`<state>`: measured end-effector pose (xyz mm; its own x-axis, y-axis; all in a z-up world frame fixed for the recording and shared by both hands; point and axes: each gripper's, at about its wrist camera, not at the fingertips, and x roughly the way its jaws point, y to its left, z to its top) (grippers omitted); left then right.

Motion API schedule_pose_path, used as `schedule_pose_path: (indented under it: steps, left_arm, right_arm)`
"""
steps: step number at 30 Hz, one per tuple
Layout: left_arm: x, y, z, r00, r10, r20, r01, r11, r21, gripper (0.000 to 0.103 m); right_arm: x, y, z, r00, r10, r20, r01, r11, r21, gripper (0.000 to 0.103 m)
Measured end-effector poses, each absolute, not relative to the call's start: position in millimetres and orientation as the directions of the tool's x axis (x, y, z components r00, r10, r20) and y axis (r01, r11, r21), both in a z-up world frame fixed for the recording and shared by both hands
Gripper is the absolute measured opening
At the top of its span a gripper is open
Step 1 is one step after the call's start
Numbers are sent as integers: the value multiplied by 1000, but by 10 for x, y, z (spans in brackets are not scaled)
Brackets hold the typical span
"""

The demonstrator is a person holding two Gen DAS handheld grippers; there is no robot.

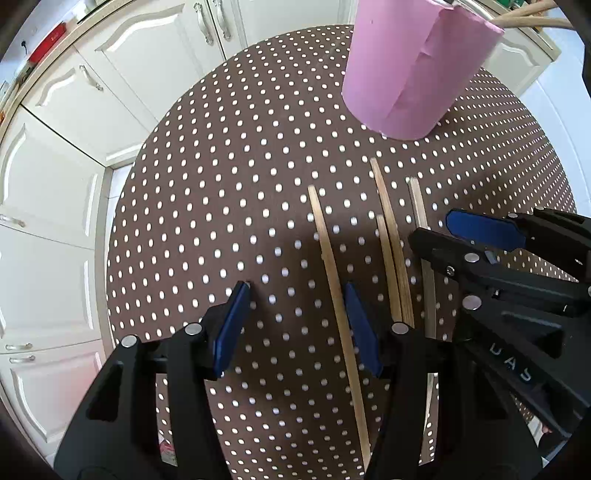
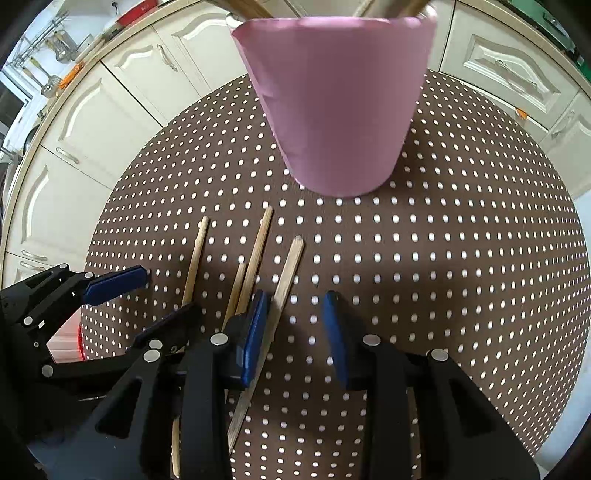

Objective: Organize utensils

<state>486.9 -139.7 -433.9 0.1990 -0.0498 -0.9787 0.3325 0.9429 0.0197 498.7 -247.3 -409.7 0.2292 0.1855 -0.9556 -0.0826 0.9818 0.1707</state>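
Several wooden chopsticks lie on the dotted brown table (image 1: 221,206): one alone on the left (image 1: 332,266), a pair (image 1: 393,251) and a pale one (image 1: 419,206). A pink holder (image 1: 413,70) stands behind them with wooden sticks (image 1: 532,18) poking out. My left gripper (image 1: 295,299) is open, its right pad beside the lone chopstick. My right gripper (image 2: 295,306) is open over the table, its left pad next to the pale chopstick (image 2: 288,273). The holder (image 2: 336,107) stands straight ahead in the right wrist view.
White kitchen cabinets (image 1: 110,74) ring the round table. The right gripper (image 1: 480,236) shows at the right edge of the left wrist view, and the left gripper (image 2: 140,295) at the left of the right wrist view. A counter with utensils (image 2: 55,48) is far left.
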Motion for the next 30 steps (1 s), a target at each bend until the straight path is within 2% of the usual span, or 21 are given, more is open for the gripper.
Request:
schedule_pose_path:
  steps: [3, 4, 5, 6, 8, 9, 11, 12, 20, 26, 30]
  left_arm:
    - [4988, -1478, -4325, 199, -44, -979, 343, 939, 27, 53]
    - [5012, -1505, -4317, 199, -46, -979, 350, 936, 27, 49]
    - [5041, -1523, -4309, 201, -53, -978, 359, 933, 24, 38]
    - [5055, -1564, -4297, 200, -68, -977, 369, 929, 11, 33]
    - [5086, -1650, -4297, 210, -57, -976, 379, 925, 27, 29]
    - [5097, -1683, -4295, 210, -60, -976, 380, 925, 25, 27]
    - [5146, -1728, -4287, 210, -74, -975, 379, 925, 12, 12]
    - [5155, -1740, -4285, 211, -75, -975, 379, 925, 11, 10]
    - [5090, -1901, -4206, 246, -78, -966, 395, 918, 27, 6]
    - [5021, -1895, -3850, 341, -87, -936, 377, 925, 52, 6]
    - [4899, -1801, -3531, 393, -122, -911, 354, 935, 27, 6]
  right_arm:
    - [5061, -2466, -4108, 227, 176, -958, -84, 983, 161, 28]
    - [5090, -2462, -4106, 229, 167, -959, -86, 985, 151, 26]
    - [5107, -2464, -4107, 229, 163, -960, -85, 985, 147, 23]
    - [5118, -2471, -4108, 229, 157, -961, -84, 986, 141, 21]
    - [5119, -2434, -4111, 230, 143, -963, -89, 988, 125, 12]
    - [5119, -2458, -4127, 230, 145, -962, -88, 988, 128, 11]
    - [5116, -2527, -4139, 226, 163, -960, -80, 986, 149, 10]
    - [5127, -2552, -4137, 223, 167, -960, -79, 985, 153, 9]
    - [4935, -2885, -4026, 248, 235, -940, -48, 972, 230, 5]
    - [4782, -3044, -3735, 324, 265, -908, -45, 963, 265, 5]
    - [4638, -3139, -3430, 390, 284, -876, -59, 957, 284, 5]
